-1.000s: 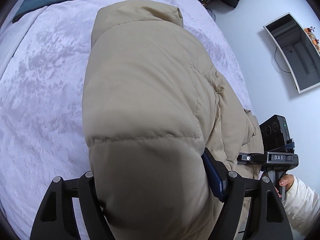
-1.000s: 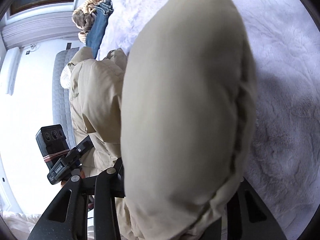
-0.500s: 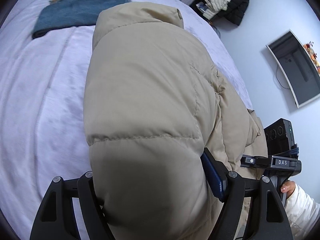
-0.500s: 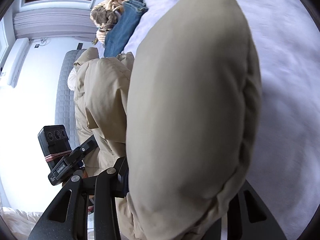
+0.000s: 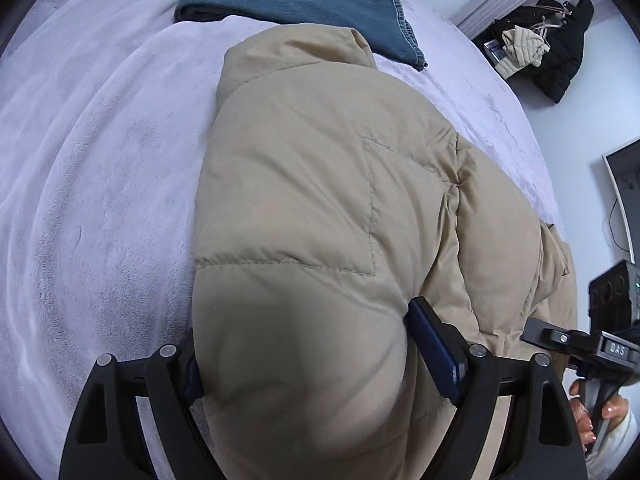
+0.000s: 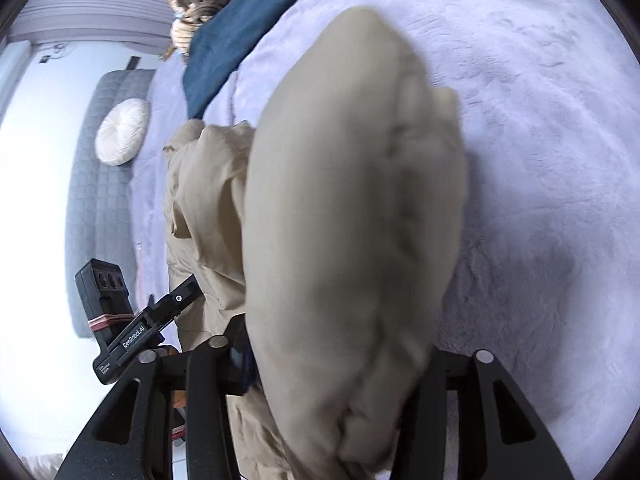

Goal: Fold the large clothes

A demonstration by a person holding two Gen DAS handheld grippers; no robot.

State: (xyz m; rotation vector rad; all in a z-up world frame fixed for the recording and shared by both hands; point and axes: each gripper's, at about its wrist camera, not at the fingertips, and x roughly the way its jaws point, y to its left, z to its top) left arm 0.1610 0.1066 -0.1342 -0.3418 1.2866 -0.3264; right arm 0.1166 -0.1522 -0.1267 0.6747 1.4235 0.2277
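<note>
Beige puffer jacket [image 5: 320,208] draped over pale lilac bedspread [image 5: 100,184], filling centre of left wrist view; bulging padded edge fills centre of right wrist view too.

Left gripper [image 5: 320,356]: jaws wide, just been opening, padded fabric bunched between them, blue pad [image 5: 434,356] against the cloth at lower right. Still looks like a pinch on the jacket, though loosening.

Right gripper [image 6: 340,364]: jaws likewise just been opening, thick jacket edge between them; left pad against fabric, right pad hidden behind the bulge.

Judged step: laying carried fold down onto bed. Best done by lowering both ends level, letting go together, then smoothing trapped air out of the padding. Worth keeping clear of folded jeans [image 5: 304,4] at top of frame.

Writing: "DAS" on other gripper's body, right edge of left view; "GenRobot.AI" on black bar, lower left of right view. Smaller print beneath unreadable.
</note>
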